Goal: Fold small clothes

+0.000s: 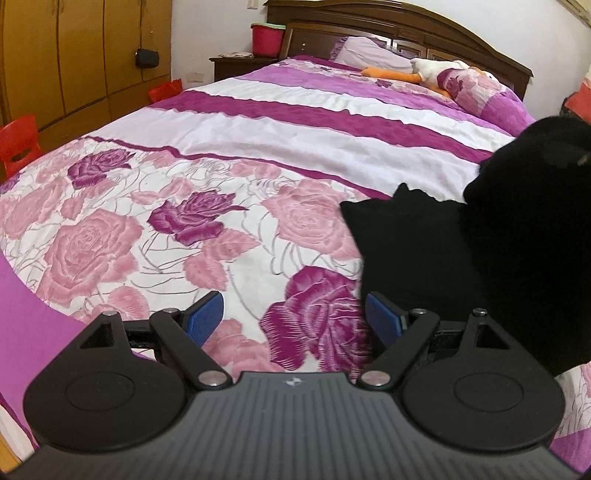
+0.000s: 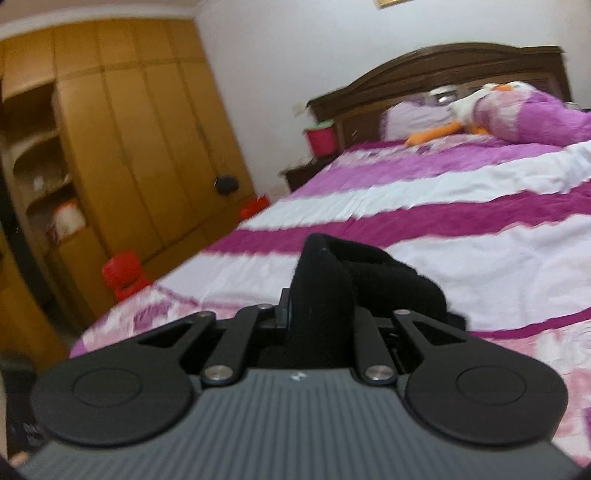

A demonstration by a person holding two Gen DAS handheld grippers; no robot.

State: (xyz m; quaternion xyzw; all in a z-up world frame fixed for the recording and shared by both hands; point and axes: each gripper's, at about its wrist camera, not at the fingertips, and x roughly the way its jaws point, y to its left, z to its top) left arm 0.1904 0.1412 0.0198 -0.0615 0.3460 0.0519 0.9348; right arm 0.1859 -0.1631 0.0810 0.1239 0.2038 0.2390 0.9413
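The black garment (image 2: 325,291) drapes over the right gripper (image 2: 317,314), hiding its fingertips, and runs off the right edge of the left wrist view. The right wrist view is motion-blurred, so the wardrobe shelves (image 2: 55,206) at far left hold unreadable shapes.

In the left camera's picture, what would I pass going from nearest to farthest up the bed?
Blue pads → dark purple rose → black garment → purple stripe → stuffed goose → headboard.
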